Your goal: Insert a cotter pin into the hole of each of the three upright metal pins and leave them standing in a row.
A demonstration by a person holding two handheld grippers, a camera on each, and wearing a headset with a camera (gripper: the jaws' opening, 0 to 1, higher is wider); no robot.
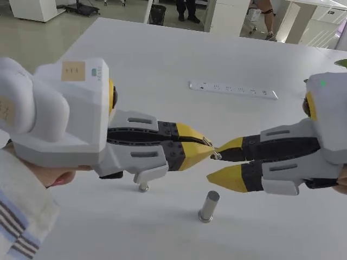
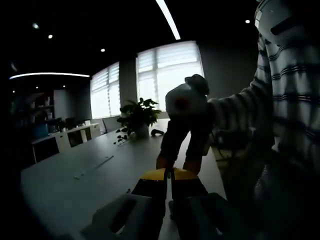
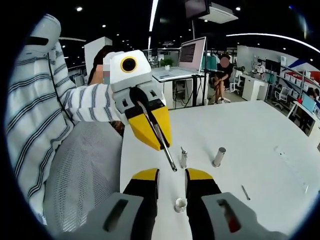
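Your left claw (image 1: 209, 146) is pressed together on a cotter pin (image 3: 168, 155) above the table (image 1: 162, 81), your right claw (image 1: 213, 163) spread just beside it, and the three metal pins (image 3: 218, 156) stand on it with no pin clearly through any, so most of the inserting looks left.

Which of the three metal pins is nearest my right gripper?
The nearest pin, showing low between the right gripper's jaws in its own view. The other two pins stand farther out, side by side.
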